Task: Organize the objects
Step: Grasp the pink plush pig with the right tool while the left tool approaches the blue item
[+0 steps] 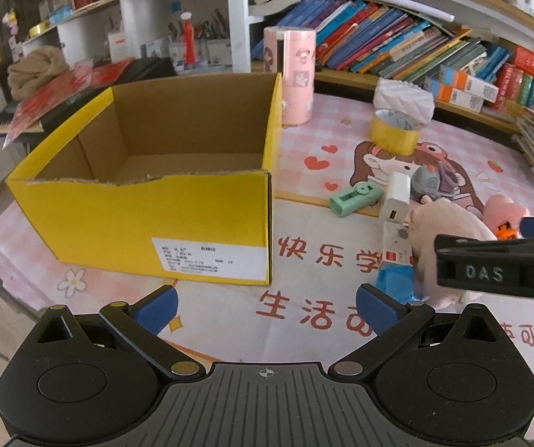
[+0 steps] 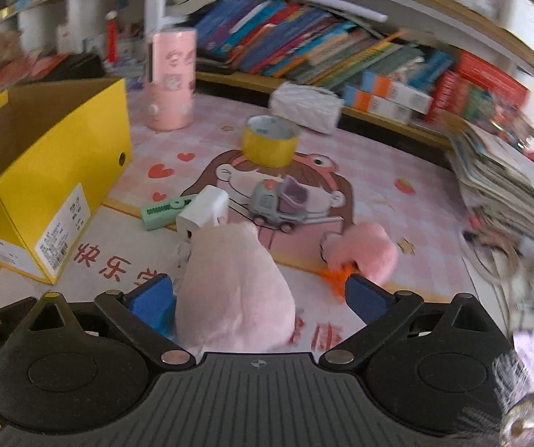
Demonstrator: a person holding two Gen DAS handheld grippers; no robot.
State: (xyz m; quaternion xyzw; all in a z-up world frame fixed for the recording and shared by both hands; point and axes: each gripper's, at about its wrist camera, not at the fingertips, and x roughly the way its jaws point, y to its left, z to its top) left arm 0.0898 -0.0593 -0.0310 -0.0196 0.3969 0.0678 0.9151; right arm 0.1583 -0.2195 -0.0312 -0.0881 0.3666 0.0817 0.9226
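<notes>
Right gripper (image 2: 259, 298) spread wide around a pale pink plush toy (image 2: 235, 287) right of the empty yellow box (image 1: 147, 201), seemingly for boxing; left gripper (image 1: 267, 311) likewise open, empty.

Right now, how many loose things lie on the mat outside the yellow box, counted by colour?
Pink: 3 (plush, small plush, cylinder)
White: 2 (charger, quilted pouch)
Green: 1 (clip)
Yellow: 1 (tape roll)
Grey: 1 (toy car)
Total: 8
</notes>
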